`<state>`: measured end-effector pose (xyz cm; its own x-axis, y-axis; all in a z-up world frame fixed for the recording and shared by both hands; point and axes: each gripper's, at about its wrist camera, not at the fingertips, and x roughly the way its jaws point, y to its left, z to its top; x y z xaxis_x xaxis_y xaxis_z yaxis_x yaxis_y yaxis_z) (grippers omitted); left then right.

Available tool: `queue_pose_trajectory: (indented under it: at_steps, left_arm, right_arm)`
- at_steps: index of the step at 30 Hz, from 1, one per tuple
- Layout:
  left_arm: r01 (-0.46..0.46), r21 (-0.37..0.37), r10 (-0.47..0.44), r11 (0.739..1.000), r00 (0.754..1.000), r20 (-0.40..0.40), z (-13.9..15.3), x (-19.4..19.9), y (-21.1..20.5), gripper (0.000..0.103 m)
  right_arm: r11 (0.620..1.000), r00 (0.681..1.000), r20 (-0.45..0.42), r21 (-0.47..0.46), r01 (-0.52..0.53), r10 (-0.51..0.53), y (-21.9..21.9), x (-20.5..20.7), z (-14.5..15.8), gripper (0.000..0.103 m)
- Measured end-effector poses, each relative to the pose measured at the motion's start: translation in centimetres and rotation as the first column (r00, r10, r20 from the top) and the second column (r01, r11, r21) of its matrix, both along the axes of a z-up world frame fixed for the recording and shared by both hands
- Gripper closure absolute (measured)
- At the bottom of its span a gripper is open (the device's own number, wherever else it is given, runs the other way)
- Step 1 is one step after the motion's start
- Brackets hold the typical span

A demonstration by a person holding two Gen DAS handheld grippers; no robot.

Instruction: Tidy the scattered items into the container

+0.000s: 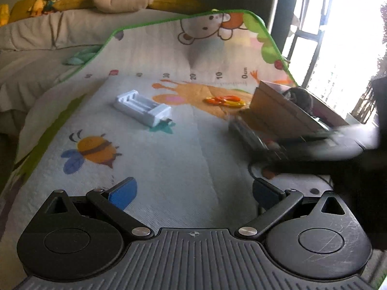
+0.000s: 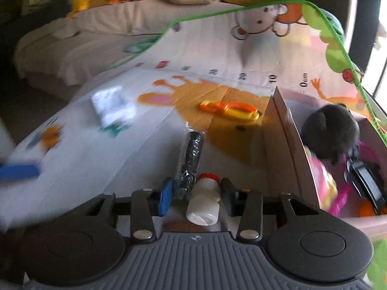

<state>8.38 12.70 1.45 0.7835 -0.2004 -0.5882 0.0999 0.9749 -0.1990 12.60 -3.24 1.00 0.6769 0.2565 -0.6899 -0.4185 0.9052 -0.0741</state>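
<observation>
From the left wrist: left gripper (image 1: 193, 194) spread wide, nothing between the blue pads, poised over a printed play mat (image 1: 169, 164). Ahead and to the left, a white battery charger (image 1: 142, 107) lying flat; ahead and slightly right, an orange-and-yellow plastic toy (image 1: 226, 101); further right, the cardboard box (image 1: 290, 113) with a dark plush inside, partly hidden by a blurred dark tool. Ruler markings printed on the mat beyond, legible as "0cm", "10", "20", "30". From the right wrist: right gripper (image 2: 196, 197) partly closed around a small white bottle with a red cap (image 2: 204, 201) and the end of a black item in clear wrap (image 2: 191, 159); blue pad against the wrap, dark pad beside the bottle, firm contact hard to confirm through blur. Box (image 2: 285, 140) immediately to the right, holding black plush (image 2: 331, 130), pink and yellow pieces and a black device. Orange toy (image 2: 229, 110) ahead, charger (image 2: 113, 107) ahead-left and blurred. Same scale printed beyond: "0cm", "10", "20".
</observation>
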Motion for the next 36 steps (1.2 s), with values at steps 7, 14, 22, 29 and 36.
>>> queue_pose_trajectory:
  at_steps: [7,14,22,29,36]
  left_arm:
    - [0.072,-0.001,-0.072,0.997,0.997,-0.014,0.2,-0.7,-2.4,0.000]
    - [0.237,0.018,-0.237,0.971,0.971,-0.007,0.5,-2.1,-6.2,0.000]
    - [0.339,0.091,-0.338,0.936,0.941,-0.026,0.3,-3.0,-10.0,0.000]
    - [0.307,0.114,-0.305,0.945,0.952,-0.033,0.3,-2.9,-9.3,0.000]
    - [0.253,0.112,-0.250,0.961,0.967,-0.039,0.1,-2.4,-7.9,0.000]
  right_arm:
    - [0.992,0.995,0.010,0.074,-0.103,0.102,-5.7,-8.4,1.3,0.030]
    - [0.918,0.936,0.085,0.244,0.312,-0.341,-16.9,-6.1,2.2,0.019]
    - [0.596,0.807,-0.131,0.609,0.523,-0.576,-27.5,1.0,1.3,0.012]
    - [0.667,0.887,-0.113,0.618,0.415,-0.448,-23.7,1.6,1.6,0.003]
    - [0.828,0.941,0.007,0.477,0.294,-0.338,-19.0,-2.9,2.3,0.003]
